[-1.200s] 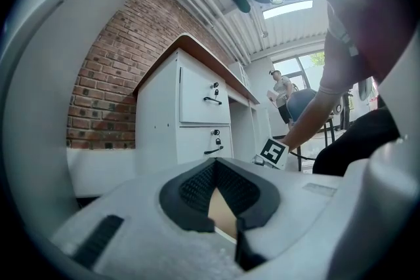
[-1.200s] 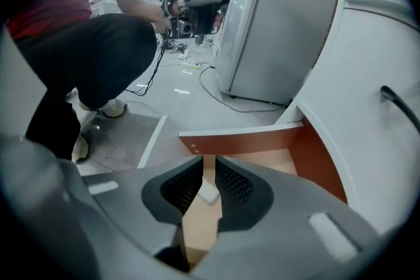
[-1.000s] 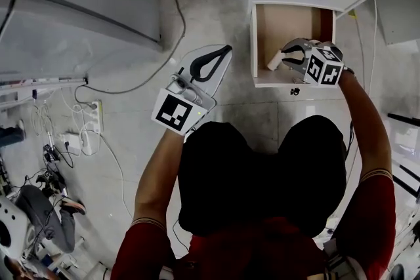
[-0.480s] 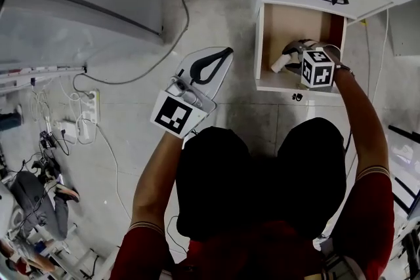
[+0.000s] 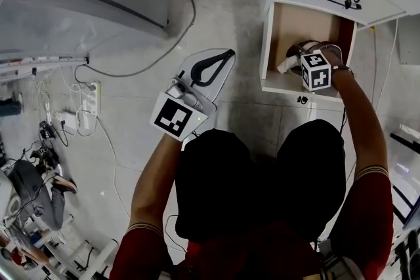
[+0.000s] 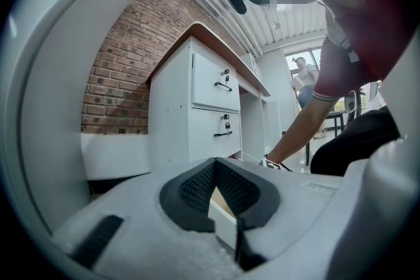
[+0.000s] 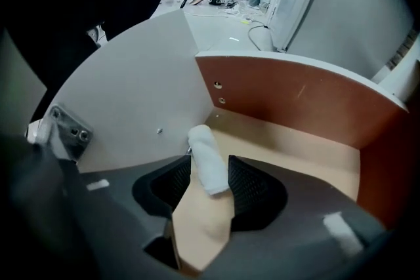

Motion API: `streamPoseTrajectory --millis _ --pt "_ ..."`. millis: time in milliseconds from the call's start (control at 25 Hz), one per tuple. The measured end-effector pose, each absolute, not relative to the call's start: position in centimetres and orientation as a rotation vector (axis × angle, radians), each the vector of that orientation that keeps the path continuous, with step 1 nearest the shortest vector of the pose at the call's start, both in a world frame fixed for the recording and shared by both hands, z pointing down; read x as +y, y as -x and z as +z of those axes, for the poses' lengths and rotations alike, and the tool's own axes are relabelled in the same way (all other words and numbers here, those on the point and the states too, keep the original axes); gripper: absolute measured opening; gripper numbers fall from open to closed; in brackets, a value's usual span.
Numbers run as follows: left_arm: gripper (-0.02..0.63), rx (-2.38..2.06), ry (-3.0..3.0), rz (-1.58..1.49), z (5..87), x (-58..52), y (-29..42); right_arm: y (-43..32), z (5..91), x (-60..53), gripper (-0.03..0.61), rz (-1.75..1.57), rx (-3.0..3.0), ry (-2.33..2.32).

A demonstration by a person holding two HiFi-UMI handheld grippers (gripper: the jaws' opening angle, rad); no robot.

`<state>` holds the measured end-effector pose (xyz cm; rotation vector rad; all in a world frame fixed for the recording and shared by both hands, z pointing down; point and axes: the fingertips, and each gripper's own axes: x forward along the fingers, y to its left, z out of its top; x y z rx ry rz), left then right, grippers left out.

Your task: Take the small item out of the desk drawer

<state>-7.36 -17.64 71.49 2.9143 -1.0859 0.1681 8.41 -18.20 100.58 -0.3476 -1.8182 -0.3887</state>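
The small item is a white roll (image 5: 287, 64) lying on the tan floor of the open bottom drawer (image 5: 268, 42) of the white desk. My right gripper (image 5: 296, 57) points steeply down into that drawer. In the right gripper view its jaws have just been opening, and the roll (image 7: 205, 153) lies between them near the drawer's white side wall (image 7: 138, 95), with neither pad pressing on it. My left gripper (image 5: 223, 54) hangs over the floor left of the drawer, its tips together and nothing held. The left gripper view shows this gripper (image 6: 215, 164) facing the desk from the side.
Above the open drawer are two shut drawers with black handles (image 5: 341, 2). A grey panel (image 5: 79, 3) fills the upper left. A cable (image 5: 164, 49) and a power strip (image 5: 88, 116) lie on the tiled floor. The person's black-clad knees (image 5: 262, 180) sit just below the drawer.
The right gripper has sunk deeper into the drawer and turned more steeply down over the white roll. The left gripper has hardly shifted.
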Motion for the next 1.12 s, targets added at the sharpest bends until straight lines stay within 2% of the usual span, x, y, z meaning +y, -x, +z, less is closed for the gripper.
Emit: streamPoseTrajectory --millis 200,560,1120 --pt "0.0 -1.087 -2.911 0.17 71.7 -17.8 7.3 -8.5 101.4 -19.2 0.188 -0.412 -1.784 0.327" --pt "0.0 -1.092 -2.908 0.166 71.8 -17.2 7.8 -8.0 100.7 -19.6 0.143 -0.365 -1.835 0.238" --pt "0.0 -1.071 -2.945 0.105 69.5 -17.2 7.3 -7.5 89.7 -20.7 0.141 -0.165 -2.098 -0.105"
